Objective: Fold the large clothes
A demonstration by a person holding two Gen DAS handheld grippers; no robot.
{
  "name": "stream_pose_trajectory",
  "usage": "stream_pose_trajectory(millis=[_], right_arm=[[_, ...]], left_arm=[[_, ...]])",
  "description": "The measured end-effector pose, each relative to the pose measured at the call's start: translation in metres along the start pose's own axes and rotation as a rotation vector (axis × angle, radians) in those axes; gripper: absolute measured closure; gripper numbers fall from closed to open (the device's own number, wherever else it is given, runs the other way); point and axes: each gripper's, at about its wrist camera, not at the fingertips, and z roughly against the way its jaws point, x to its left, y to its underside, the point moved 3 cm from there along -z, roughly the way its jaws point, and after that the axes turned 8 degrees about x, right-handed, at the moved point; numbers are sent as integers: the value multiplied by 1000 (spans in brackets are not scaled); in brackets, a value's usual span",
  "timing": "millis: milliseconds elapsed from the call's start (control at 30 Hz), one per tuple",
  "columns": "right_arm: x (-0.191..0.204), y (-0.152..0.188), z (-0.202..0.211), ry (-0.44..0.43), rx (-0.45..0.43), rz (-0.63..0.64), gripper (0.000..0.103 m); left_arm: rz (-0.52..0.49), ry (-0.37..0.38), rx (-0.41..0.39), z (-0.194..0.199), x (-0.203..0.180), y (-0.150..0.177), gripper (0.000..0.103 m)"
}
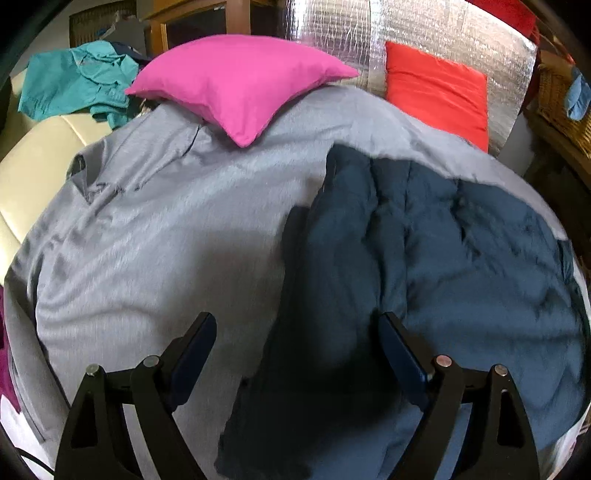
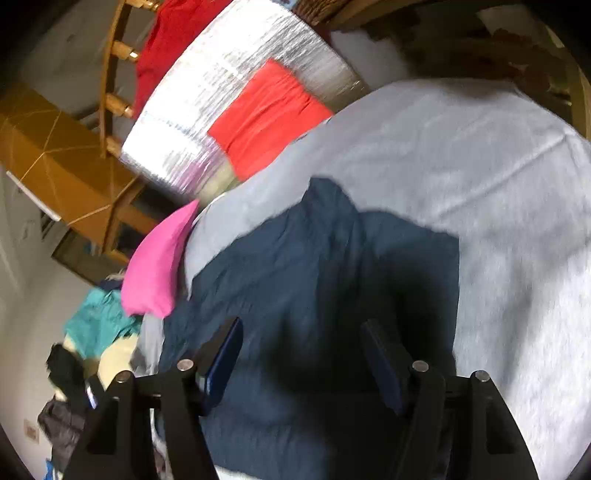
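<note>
Navy blue garment (image 1: 424, 251), thick and rumpled, lies spread on a grey cover (image 1: 155, 229) that drapes the whole work surface. In the left wrist view we see it filling the right and near part of the surface; in the right wrist view the same navy cloth (image 2: 295, 280) sits in the middle, with grey cover (image 2: 498, 206) stretching to the right and far side.

We hold our left gripper (image 1: 297, 341) above the garment's left edge, its two fingers spread wide and grasping nothing. Our right gripper (image 2: 301, 349) hangs over the navy cloth too, fingers likewise released and empty.

At the far edge of the cover rests a pink pillow (image 1: 236, 85), and to its right a red pillow (image 1: 439, 92) leans against a silver foil sheet (image 1: 332, 33). Far left, a teal garment (image 1: 74, 81) lies crumpled on a cream sofa (image 1: 33, 158).
</note>
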Motion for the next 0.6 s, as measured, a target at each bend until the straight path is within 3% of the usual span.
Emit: stream_pose_trajectory(millis=[133, 267, 367, 500, 600], right_arm=[[-11, 17, -13, 31, 73, 5, 36], [-24, 19, -5, -41, 68, -58, 38], [-38, 20, 19, -115, 5, -104, 38], [-67, 16, 38, -117, -34, -194, 33], [-93, 9, 35, -133, -22, -276, 28]], left_arm=[[-7, -22, 8, -6, -2, 18, 13], [9, 0, -2, 4, 3, 26, 13], [66, 49, -29, 18, 17, 31, 13], [114, 94, -72, 26, 40, 23, 13], [173, 213, -36, 12, 58, 10, 13]])
